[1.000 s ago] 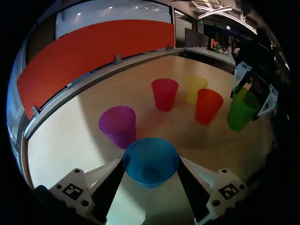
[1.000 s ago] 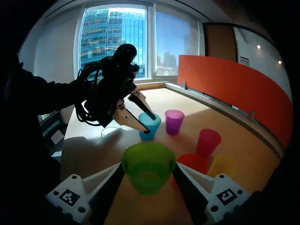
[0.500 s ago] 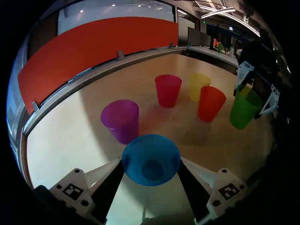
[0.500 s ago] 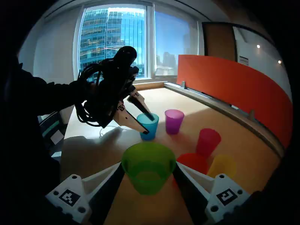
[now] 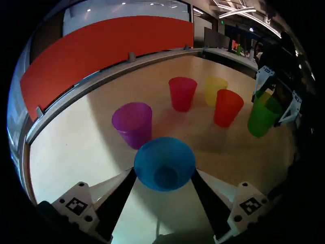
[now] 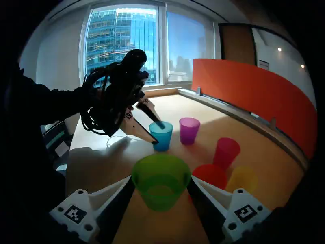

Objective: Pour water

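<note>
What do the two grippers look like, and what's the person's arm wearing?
Both the left gripper and right gripper have white jaws with black inner faces and a square black-and-white marker on each side. Seen from the right gripper view, the left one has a black body with looped black cables, on an arm in a dark sleeve.

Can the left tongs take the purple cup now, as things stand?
Probably not: the left tongs are shut on the blue cup, so they have no free grip. The purple cup itself stands upright close ahead of them.
</note>
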